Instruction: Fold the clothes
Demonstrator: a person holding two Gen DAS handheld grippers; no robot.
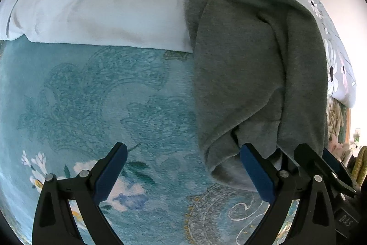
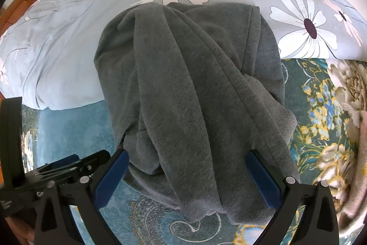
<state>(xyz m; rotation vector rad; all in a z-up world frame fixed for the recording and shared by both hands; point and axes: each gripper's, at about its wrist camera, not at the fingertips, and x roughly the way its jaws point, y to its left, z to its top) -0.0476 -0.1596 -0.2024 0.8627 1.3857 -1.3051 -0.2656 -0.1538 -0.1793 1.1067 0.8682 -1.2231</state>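
Grey garment (image 2: 195, 88) heaped on bed (image 2: 68, 43), hem at 6 o'clock. Soft, thick, floppy, non-slip; pinch hem corners. Left hand-held gripper (image 1: 183, 176) and right hand-held gripper (image 2: 187, 183) both apart, empty.

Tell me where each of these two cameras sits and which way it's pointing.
Left wrist: on the left gripper, looking forward and down at the teal bedspread, its open fingers in view; the right gripper shows at right.
Right wrist: on the right gripper, facing the gray garment between its open fingers; the left gripper shows at left.
Both views share the garment, bedspread and floral duvet.
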